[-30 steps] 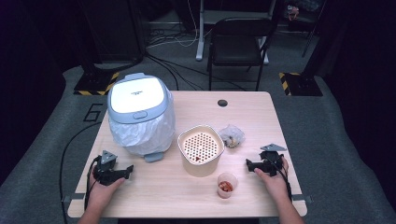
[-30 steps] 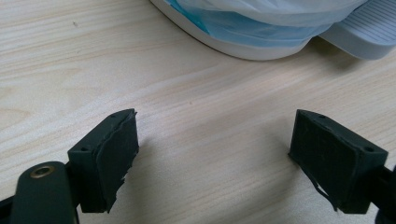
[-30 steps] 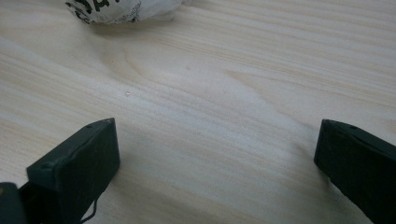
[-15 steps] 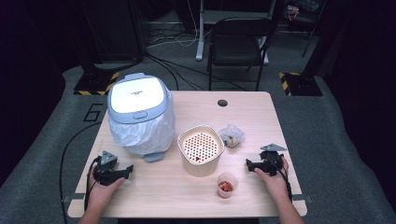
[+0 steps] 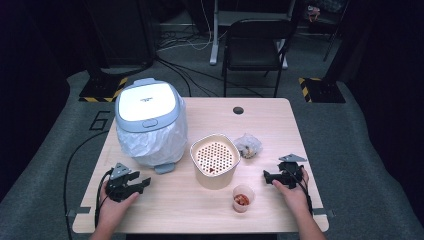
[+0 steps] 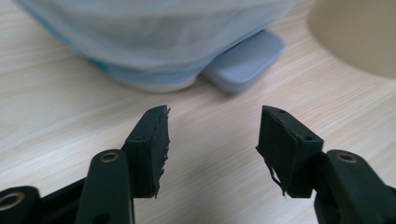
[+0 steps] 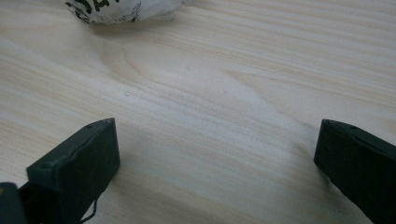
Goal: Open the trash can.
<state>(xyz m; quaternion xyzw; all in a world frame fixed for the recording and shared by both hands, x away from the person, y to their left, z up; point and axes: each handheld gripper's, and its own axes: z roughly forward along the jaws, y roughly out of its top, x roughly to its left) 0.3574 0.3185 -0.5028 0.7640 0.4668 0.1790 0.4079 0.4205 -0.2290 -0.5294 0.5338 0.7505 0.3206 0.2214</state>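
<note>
Nothing is handled yet. The bin [image 5: 150, 122] stands shut at the table's [image 5: 175, 210] left, the strainer pot [image 5: 214, 160] mid-table. The left gripper [image 5: 131, 184] sits near the bin's pedal [image 6: 245, 63] — its jaws have just been closing, nothing between them. The right gripper [image 5: 274, 176] rests gaping, empty — all work remains.

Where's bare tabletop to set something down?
Free: far right, between the cable hole and table edge; near edge, between left claw and small cup. Crowded: middle, bin, perforated pot, crumpled bag.
</note>
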